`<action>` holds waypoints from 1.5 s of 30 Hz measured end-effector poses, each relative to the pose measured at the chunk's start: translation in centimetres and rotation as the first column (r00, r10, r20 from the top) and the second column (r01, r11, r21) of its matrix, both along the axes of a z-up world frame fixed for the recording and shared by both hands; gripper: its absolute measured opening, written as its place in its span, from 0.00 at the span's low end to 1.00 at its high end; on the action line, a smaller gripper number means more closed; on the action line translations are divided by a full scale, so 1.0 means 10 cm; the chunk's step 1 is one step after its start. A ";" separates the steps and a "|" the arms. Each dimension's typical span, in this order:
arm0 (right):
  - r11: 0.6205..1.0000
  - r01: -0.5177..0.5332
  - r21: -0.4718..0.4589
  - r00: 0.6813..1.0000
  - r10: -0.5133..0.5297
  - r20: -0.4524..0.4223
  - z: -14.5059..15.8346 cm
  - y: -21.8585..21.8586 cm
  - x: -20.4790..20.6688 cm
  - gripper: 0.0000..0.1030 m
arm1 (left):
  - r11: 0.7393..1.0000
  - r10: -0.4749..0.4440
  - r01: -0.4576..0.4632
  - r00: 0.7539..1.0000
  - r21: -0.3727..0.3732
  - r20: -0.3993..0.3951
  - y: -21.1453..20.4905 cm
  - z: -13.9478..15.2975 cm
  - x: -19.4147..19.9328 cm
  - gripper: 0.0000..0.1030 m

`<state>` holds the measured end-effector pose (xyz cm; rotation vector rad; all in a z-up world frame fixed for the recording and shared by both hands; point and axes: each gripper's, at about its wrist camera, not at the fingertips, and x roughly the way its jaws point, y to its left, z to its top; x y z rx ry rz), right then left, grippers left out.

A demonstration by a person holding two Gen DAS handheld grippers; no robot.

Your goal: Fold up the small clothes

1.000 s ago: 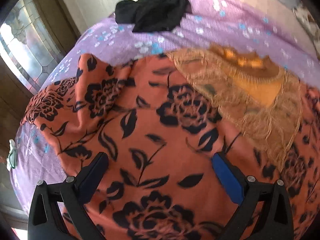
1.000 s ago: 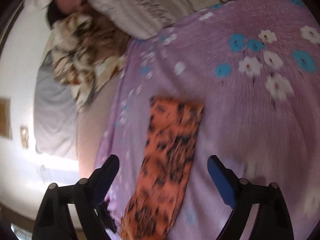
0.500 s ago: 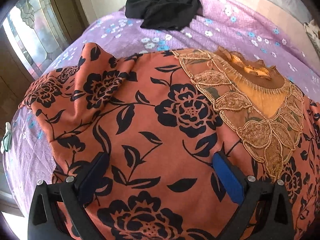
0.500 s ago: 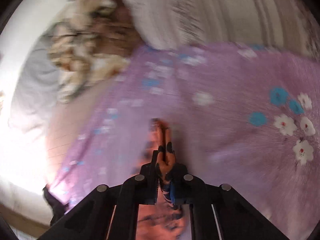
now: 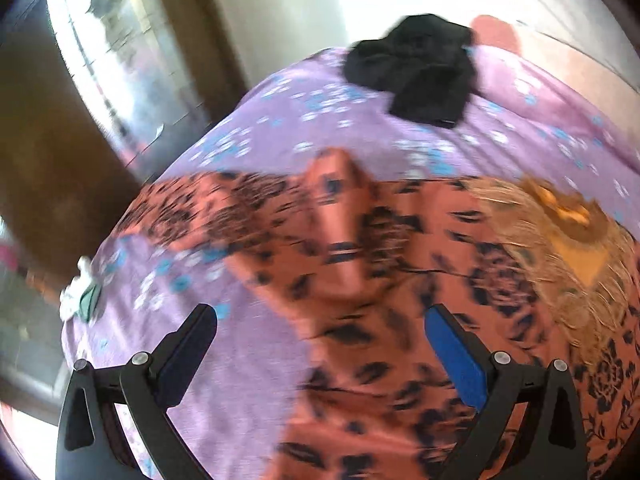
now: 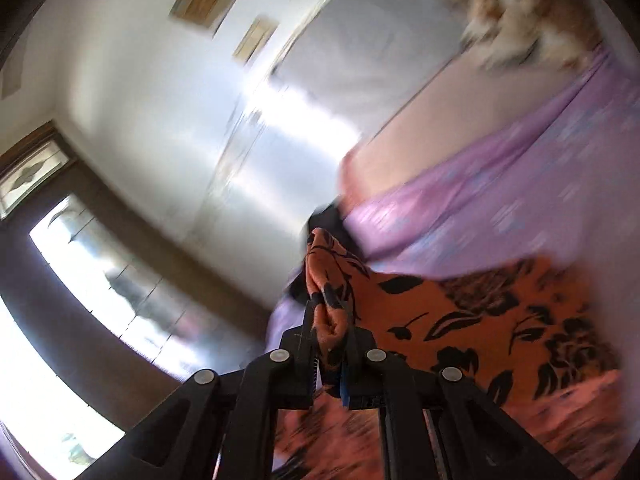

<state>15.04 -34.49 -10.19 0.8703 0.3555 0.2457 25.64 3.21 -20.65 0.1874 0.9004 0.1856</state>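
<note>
An orange garment with black flowers (image 5: 400, 280) and a gold lace neckline (image 5: 560, 240) lies on the purple flowered bedsheet (image 5: 280, 128). My left gripper (image 5: 320, 344) is open and empty, just above the garment's left part, where a fold of cloth stands up. My right gripper (image 6: 330, 332) is shut on a bunched edge of the orange garment (image 6: 500, 312) and holds it lifted above the bed.
A black garment (image 5: 420, 72) lies in a heap at the far side of the bed. A window and dark wooden frame (image 5: 120, 60) are to the left. A brown patterned blanket (image 6: 520, 12) lies at the bed's far end. A small white-green item (image 5: 82, 292) sits at the bed's left edge.
My right gripper closed on the garment's edge and lifted it, swinging toward the window. The garment's left part has been pulled in, baring purple sheet; the left view shifted and blurred.
</note>
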 end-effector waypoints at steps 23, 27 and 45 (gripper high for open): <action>0.876 0.053 -0.480 0.888 -0.261 -0.379 -0.76 0.21 0.09 0.80 | 0.991 -0.115 0.120 0.990 -0.063 0.083 -0.25 0.02 -0.06 1.00; 0.867 -0.010 -0.499 0.803 -0.291 -0.520 -1.16 0.00 0.39 0.50 | 0.982 -0.188 0.188 0.979 -0.004 0.075 -0.59 -0.10 0.00 1.00; 0.900 -0.010 -0.436 0.754 -0.279 -0.595 -1.39 -0.39 0.59 0.47 | 0.965 -0.257 0.260 0.963 -0.025 0.081 -0.91 -0.17 0.11 1.00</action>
